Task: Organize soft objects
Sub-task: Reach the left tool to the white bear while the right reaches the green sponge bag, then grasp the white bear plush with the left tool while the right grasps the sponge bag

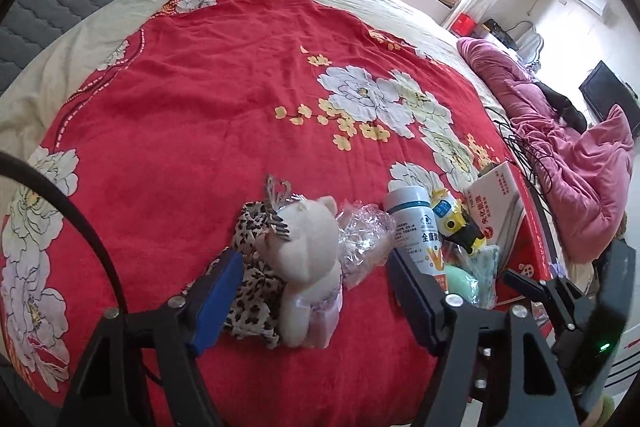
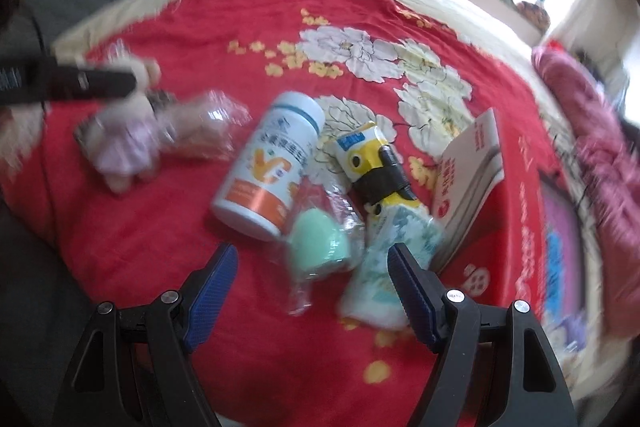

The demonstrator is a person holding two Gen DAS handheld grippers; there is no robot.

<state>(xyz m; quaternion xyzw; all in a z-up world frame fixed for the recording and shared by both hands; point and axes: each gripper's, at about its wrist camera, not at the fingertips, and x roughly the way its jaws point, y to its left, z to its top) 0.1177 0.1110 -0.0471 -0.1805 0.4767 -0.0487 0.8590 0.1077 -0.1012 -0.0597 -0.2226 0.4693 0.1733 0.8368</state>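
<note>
Fuzzy plush bear (image 1: 306, 259); crinkly clear wrapper (image 1: 362, 239); glossy plastic bottle (image 2: 268, 163)

The white bottle (image 1: 416, 227) reads "全康" (the rest too small), and the box (image 1: 498, 203) bears unclear red characters.

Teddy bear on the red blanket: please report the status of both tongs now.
Left tongs open, astride teddy bear, pads not pressing. Right tongs open above green sponge, holding nothing. Crinkled plastic wrap touches bear; white bottle close by.

Left hand-held gripper (image 1: 310, 291) and right hand-held gripper (image 2: 310, 285) both point downward, jaws apart.
</note>
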